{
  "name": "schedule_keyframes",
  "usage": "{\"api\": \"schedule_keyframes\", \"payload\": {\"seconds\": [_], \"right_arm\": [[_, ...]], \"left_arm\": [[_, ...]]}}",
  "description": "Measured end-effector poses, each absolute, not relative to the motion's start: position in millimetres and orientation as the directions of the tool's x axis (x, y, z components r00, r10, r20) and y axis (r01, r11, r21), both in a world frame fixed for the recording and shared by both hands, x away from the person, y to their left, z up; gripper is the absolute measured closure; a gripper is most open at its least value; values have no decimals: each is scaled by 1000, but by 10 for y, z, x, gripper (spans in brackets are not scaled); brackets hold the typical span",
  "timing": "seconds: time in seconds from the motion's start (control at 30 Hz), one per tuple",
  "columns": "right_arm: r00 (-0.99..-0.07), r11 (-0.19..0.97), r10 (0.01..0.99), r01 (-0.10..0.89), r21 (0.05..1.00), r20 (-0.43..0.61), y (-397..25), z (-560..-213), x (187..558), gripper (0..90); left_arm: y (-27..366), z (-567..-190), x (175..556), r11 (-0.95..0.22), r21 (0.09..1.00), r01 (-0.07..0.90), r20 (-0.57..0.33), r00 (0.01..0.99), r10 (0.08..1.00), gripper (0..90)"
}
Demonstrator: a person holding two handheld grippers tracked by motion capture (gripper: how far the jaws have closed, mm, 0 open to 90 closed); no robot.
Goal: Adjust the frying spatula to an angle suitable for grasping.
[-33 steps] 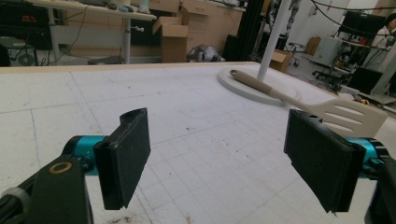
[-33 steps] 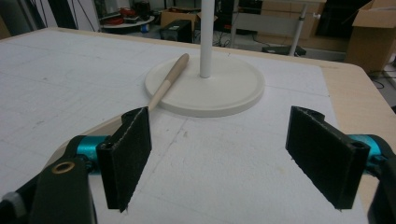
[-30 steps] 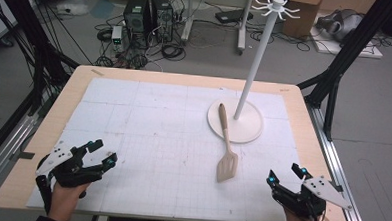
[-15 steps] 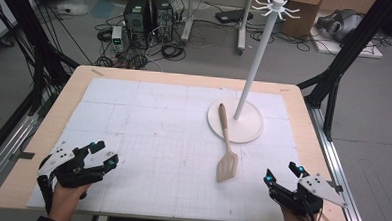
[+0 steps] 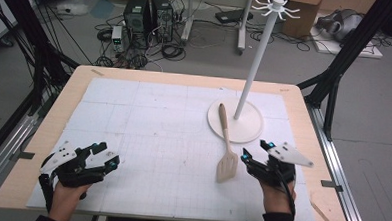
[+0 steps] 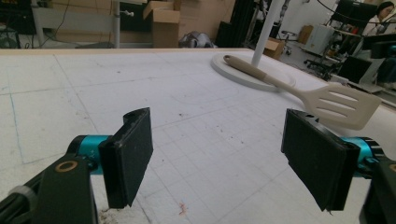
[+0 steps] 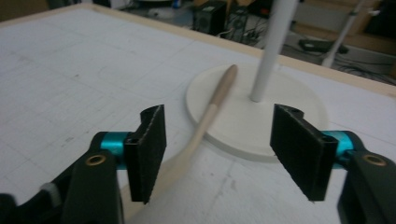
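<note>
A beige slotted spatula [image 5: 225,153] lies on the white mat, its handle end resting on the round base [image 5: 248,128] of a white pole stand [image 5: 257,58]. My right gripper [image 5: 256,150] is open just right of the spatula's blade, jaws pointing toward the stand. In the right gripper view the spatula handle [image 7: 205,122] runs past the left jaw and the stand base [image 7: 289,116] lies ahead between the jaws. My left gripper [image 5: 106,155] is open near the front left of the mat, holding nothing. The left gripper view shows the spatula [image 6: 327,95] far off.
The white gridded mat [image 5: 148,133] covers a wooden table [image 5: 48,134] with black frame posts at the sides. Beyond the far edge are computers [image 5: 143,10], cables and boxes on the floor. The stand's top carries small hooks [image 5: 276,6].
My right gripper has moved forward and left, from the table's front right corner to beside the spatula blade. The left gripper has barely shifted.
</note>
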State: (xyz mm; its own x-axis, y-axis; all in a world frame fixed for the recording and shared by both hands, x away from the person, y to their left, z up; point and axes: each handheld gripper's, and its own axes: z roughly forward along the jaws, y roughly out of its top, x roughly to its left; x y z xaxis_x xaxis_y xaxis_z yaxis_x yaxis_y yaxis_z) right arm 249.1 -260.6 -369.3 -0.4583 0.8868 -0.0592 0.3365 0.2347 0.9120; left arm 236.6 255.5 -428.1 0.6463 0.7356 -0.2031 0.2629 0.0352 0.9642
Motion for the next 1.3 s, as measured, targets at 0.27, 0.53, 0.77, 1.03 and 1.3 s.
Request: {"api": "schedule_keyframes", "payload": {"seconds": [0.27, 0.53, 0.77, 1.03, 1.3], "right_arm": [[-584, 398, 809, 451, 799, -73, -2275, -3781, 2987, 625], [-645, 488, 763, 528, 695, -46, -2188, -3935, 3156, 793], [-617, 493, 785, 574, 653, -50, -2234, -4008, 3206, 793], [-592, 490, 804, 599, 634, -62, -2308, -4087, 3206, 780], [-582, 490, 810, 605, 628, -72, -2308, -4112, 3232, 763]], "left_arm": [[2562, -4284, 2370, 27, 963, 267, -201, 651, 732, 255], [2548, -4296, 2382, 18, 960, 278, -204, 658, 725, 280], [2553, -4296, 2380, 19, 960, 279, -205, 656, 726, 280], [2551, -4297, 2379, 19, 959, 282, -207, 655, 726, 280], [2542, -4301, 2382, 17, 958, 286, -209, 656, 725, 281]]}}
